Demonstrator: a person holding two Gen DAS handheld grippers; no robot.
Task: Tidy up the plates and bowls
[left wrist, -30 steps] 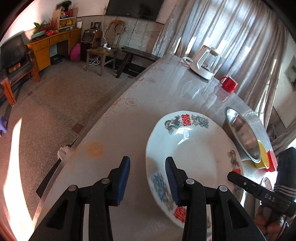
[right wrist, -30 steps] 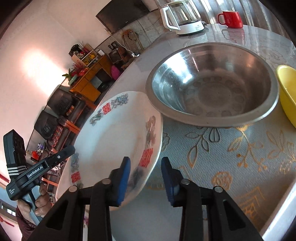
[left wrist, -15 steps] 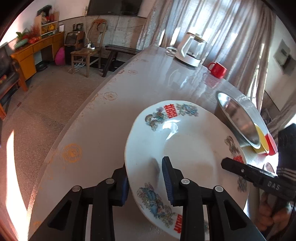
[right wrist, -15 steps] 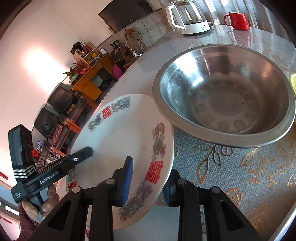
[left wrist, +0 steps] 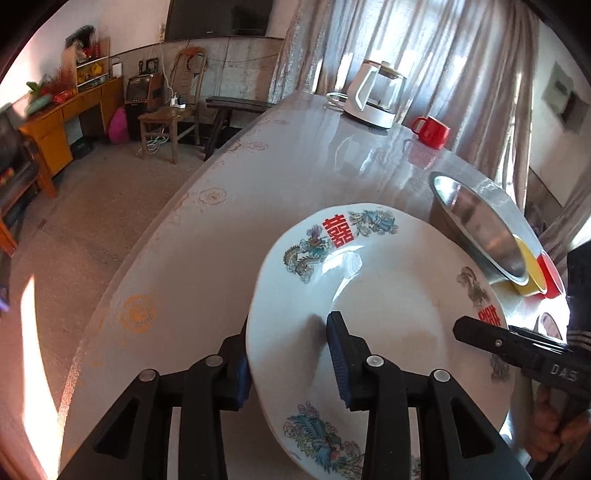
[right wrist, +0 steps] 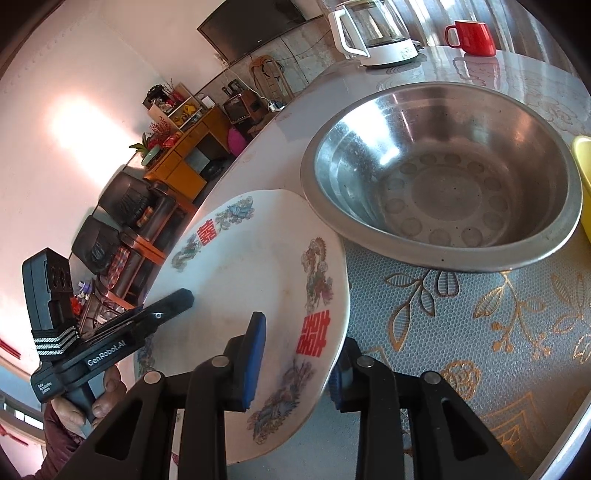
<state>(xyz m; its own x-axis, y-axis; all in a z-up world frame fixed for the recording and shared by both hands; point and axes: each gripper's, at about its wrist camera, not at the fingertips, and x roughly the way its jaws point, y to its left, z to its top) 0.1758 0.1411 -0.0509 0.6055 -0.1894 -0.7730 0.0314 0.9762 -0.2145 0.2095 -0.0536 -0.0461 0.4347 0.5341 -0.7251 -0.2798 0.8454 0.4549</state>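
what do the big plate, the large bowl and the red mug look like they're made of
The plate looks like glazed ceramic or porcelain: glossy white with printed red characters and birds.
The large bowl is metal, likely stainless steel: silvery, mirror-like wall, stamped circles in its base.
The red mug has a smooth, even red finish; ceramic or enamelled metal, too far to tell.

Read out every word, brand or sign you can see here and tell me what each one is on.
"囍" in red: on the plate, at its far rim and its right-hand rim.
"GenRobot.AI": on the left gripper, along its arm, in the right wrist view.
"DAS": on the right gripper, along its arm, in the left wrist view.
Small white print on the left gripper's handle: too small to read.
Nothing readable on the kettle or red mug.
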